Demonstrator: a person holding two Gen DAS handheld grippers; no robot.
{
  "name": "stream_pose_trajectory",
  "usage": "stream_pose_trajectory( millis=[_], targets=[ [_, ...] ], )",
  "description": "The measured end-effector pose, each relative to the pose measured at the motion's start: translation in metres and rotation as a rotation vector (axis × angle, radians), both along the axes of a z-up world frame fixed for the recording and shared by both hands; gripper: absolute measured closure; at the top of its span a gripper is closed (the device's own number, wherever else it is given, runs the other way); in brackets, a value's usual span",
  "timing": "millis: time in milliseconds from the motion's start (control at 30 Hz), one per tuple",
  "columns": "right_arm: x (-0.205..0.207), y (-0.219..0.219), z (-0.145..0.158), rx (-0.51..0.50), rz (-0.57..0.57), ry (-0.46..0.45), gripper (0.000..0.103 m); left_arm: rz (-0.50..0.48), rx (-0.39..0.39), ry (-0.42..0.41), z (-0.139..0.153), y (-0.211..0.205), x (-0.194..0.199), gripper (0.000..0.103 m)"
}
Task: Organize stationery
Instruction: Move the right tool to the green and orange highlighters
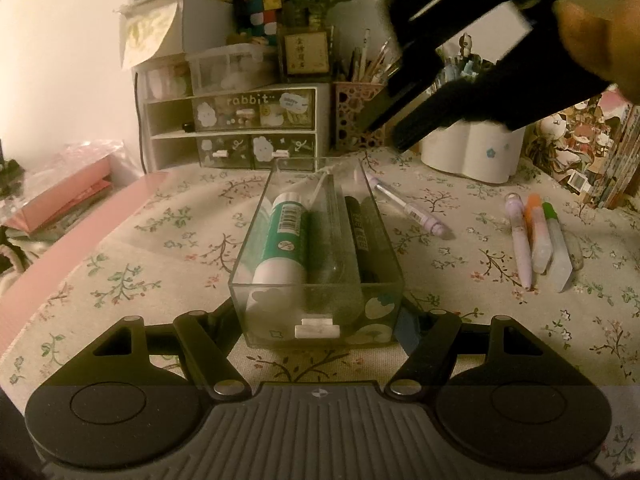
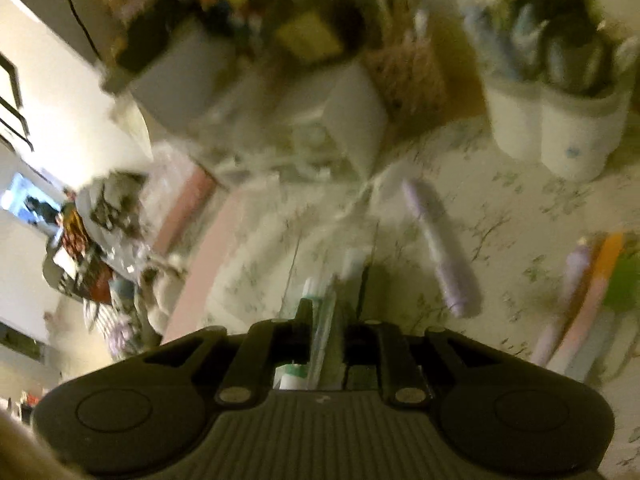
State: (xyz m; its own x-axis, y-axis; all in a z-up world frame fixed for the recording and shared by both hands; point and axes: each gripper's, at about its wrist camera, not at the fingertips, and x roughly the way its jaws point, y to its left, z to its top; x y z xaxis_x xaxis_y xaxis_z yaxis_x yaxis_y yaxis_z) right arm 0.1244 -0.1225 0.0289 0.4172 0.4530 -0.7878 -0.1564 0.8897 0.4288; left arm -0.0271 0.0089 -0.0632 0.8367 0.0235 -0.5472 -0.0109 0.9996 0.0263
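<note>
A clear plastic drawer box [image 1: 316, 312] stands on the floral tablecloth between my left gripper's [image 1: 320, 320] fingers, which press its sides. It holds a green-and-white glue stick [image 1: 282, 236], a clear pen and a black marker [image 1: 360, 232]. A purple pen [image 1: 408, 208] lies right of the box; several highlighters [image 1: 538, 244] lie further right. My right gripper [image 1: 400, 120] hangs above the box at upper right. In the blurred right wrist view its fingers stand close together around a clear pen [image 2: 326, 320] above the box. The purple pen [image 2: 440, 248] and highlighters [image 2: 588, 300] show there too.
A white drawer organizer [image 1: 240, 128] with a "rabbit" label stands at the back, one drawer slot open. A pink lattice pen cup [image 1: 356, 116] and a white pen holder [image 1: 472, 152] stand beside it. Books lean at the far right [image 1: 600, 152]. Pink items lie at left [image 1: 60, 200].
</note>
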Motion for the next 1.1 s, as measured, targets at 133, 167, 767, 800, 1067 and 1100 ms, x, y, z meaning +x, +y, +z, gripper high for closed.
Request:
stream_pose_trajectory(
  millis=[133, 167, 767, 800, 1067, 1100],
  targets=[
    [-0.015, -0.024, 0.015, 0.016, -0.033, -0.095, 0.073, 0.008, -0.015, -0.002, -0.001, 0.001, -0.001, 0.031],
    [-0.019, -0.032, 0.017, 0.016, -0.055, -0.114, 0.069, 0.009, -0.016, -0.005, -0.001, 0.001, -0.001, 0.031],
    [-0.034, -0.139, -0.02, -0.113, -0.384, -0.06, 0.062, 0.017, -0.022, -0.007, -0.001, -0.003, 0.0, 0.031],
    [-0.037, -0.141, -0.019, -0.128, -0.38, -0.056, 0.064, 0.016, -0.022, -0.007, -0.001, -0.003, 0.0, 0.031],
    [-0.031, -0.122, -0.037, -0.216, -0.298, 0.004, 0.083, 0.01, -0.022, -0.009, -0.001, -0.001, 0.001, 0.031],
    [-0.029, -0.117, -0.038, -0.231, -0.278, 0.01, 0.082, 0.009, -0.022, -0.009, -0.001, -0.002, 0.001, 0.031]
  ],
)
